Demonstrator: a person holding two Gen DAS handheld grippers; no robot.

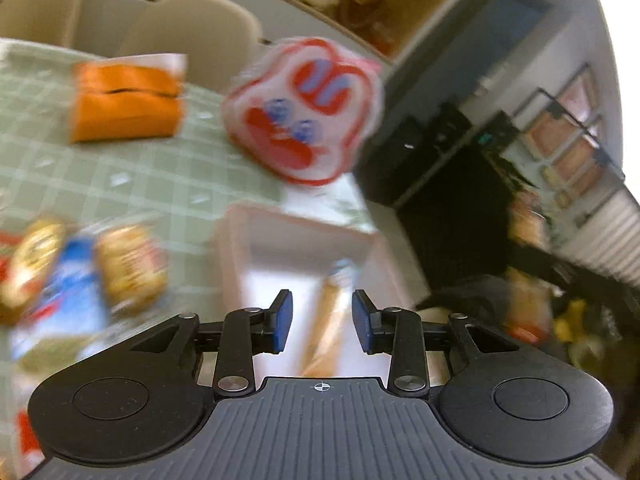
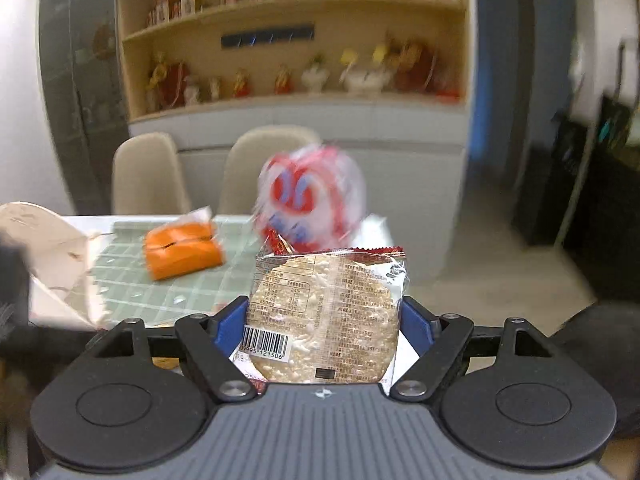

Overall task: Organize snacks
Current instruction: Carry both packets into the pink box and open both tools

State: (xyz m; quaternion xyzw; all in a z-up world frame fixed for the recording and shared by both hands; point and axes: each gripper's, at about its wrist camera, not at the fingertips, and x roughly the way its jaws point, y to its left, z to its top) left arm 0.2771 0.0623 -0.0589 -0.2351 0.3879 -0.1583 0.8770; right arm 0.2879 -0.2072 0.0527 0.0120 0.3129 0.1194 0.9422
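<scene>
Rice cracker packet (image 2: 324,316) clamped in right gripper (image 2: 324,320), lifted off the table (image 1: 132,172). Left gripper (image 1: 322,320) parted, empty, above pink bin (image 1: 236,240) holding what looks like one stick snack (image 1: 328,316). Loose packets (image 1: 80,276) and big red-white bag (image 1: 304,108) remain unsorted.

The rice cracker packet (image 2: 326,316) clamped in the right hand-held gripper (image 2: 326,320) bears a barcode numbered 09995 121506; its remaining print is too small to read.
</scene>
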